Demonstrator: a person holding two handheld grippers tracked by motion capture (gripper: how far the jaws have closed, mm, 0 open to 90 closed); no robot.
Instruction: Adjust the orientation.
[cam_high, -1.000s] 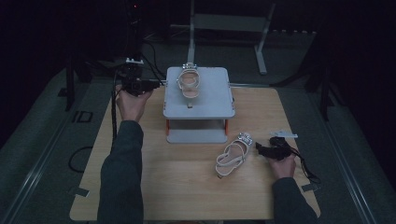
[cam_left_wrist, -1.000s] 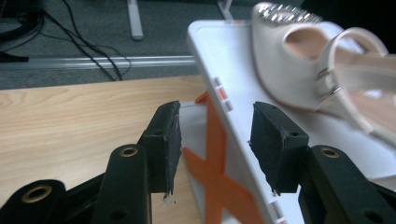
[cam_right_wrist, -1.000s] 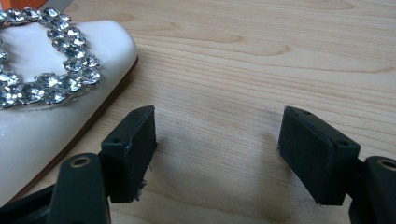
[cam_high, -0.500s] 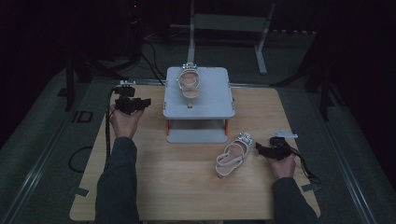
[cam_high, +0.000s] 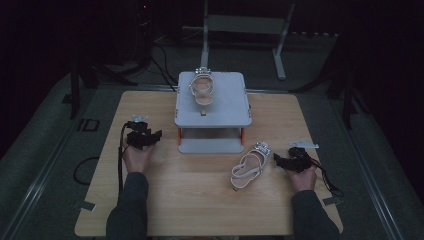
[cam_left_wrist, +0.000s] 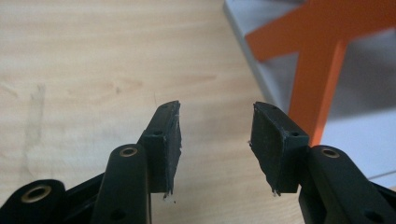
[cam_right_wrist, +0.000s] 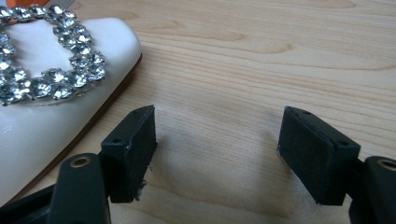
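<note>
We are holding both sets of jaws apart with nothing between them. In the right gripper view the jaws are gaping wide over bare wood, and the white sandal (cam_right_wrist: 42, 93) with its rhinestone strap is lying just beside the left-hand jaw, not touching it as far as we can tell. In the left gripper view the jaws are standing moderately open over the desk (cam_left_wrist: 93, 70), with an orange leg (cam_left_wrist: 322, 88) of the grey rack just ahead to the right.

From the high view, our right gripper (cam_high: 292, 159) is resting low at the desk's right side, just right of the loose sandal (cam_high: 249, 167), which is lying flat in front of the grey rack (cam_high: 212, 107). Our left gripper (cam_high: 142, 137) is sitting to the left of the rack, near it but apart.

Progress, as we are judging it: one sandal (cam_high: 202, 90) is already sitting on the rack's top shelf, toward the back. The second is waiting on the desk, ungripped, so we are about halfway; grabbing it and lifting it up beside its mate is what is left.

Around: dark floor, cables (cam_high: 120, 165) trailing from the grippers, a metal stand (cam_high: 245, 25) behind the desk. Nothing is blocking the path to the sandal; the rack's front edge is the one thing to clear on the lift.
</note>
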